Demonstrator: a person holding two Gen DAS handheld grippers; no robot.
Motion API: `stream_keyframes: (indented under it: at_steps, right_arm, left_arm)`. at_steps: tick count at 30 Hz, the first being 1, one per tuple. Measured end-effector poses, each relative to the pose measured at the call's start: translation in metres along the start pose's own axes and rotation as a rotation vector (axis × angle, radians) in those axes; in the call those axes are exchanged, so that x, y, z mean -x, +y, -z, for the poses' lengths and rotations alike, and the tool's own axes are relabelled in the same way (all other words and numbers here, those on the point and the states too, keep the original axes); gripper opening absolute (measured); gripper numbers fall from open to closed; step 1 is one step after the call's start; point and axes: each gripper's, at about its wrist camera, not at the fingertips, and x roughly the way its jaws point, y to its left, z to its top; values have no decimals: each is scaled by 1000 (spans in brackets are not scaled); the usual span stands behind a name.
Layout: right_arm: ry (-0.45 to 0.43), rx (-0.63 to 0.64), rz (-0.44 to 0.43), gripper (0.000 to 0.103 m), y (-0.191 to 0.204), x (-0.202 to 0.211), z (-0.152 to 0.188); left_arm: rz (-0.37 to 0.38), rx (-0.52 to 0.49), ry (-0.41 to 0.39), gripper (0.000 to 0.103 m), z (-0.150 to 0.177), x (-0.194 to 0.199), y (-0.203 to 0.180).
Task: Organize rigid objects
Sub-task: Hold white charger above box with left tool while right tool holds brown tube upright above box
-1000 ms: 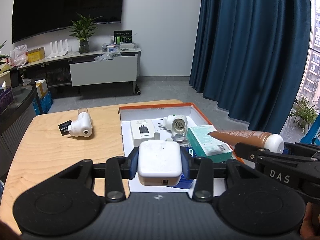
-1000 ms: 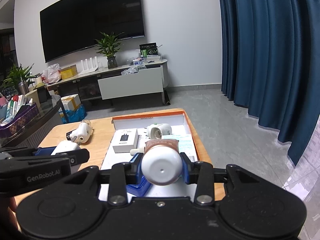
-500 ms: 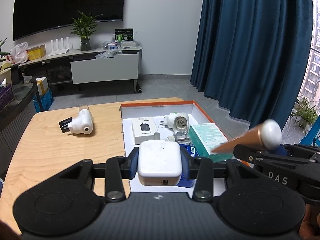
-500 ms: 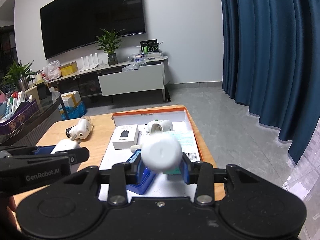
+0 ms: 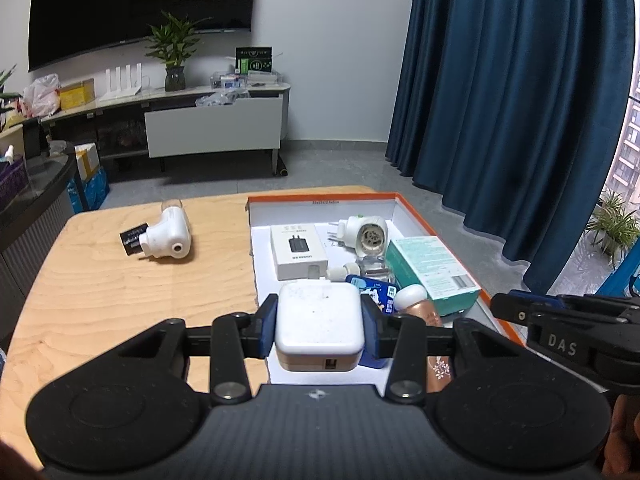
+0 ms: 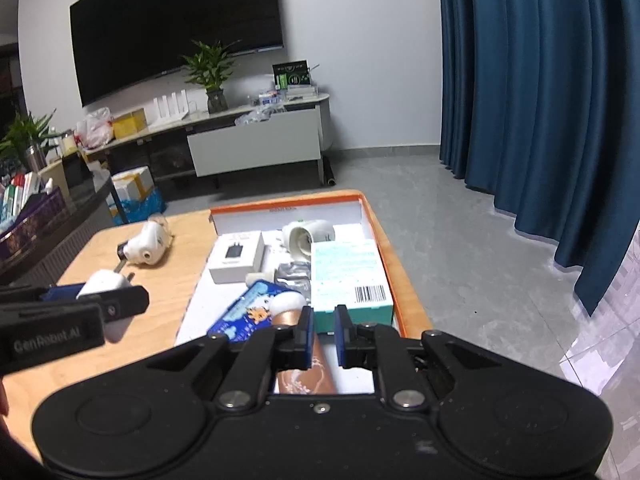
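Our left tool (image 5: 320, 326) pinches one white square charger (image 5: 320, 322) above the worktop (image 5: 120, 296); our right tool (image 6: 321, 330) is pressed together, empty. One brown tube (image 6: 306, 372) with a white cap lies in the orange-rimmed box (image 6: 384, 236), beside one teal carton (image 6: 348, 276).

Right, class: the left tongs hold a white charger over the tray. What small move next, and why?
Probably ease the left tongs forward and lower the white charger into the orange-rimmed tray; the brown bottle already lies there, and the right tongs are empty.
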Motion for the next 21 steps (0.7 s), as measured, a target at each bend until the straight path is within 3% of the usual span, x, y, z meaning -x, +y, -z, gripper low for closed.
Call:
stream_keyframes:
  at_steps: [7,8,11,14,18,21]
  right_arm:
    - [48,-3,-38,21,-2,-6,3]
    - [74,1,-61,35,0,-12,3]
    - [123,54,-45,63,13,-30,5]
    - [191,63,-61,69,19,-54,6]
    - [256,75,9,71,22,-85,6]
    - [292,63,-1,71,19,-106,9]
  left_arm:
    - [15,-14,29,43,3,-7,-1]
    - [13,-17,26,43,2,-6,0]
    - [8,-14,24,43,3,-6,3]
    - [5,-9,26,43,4,-7,6]
    - [0,-5,29,43,3,-12,9]
    - [1,-5,33,43,2,-15,9]
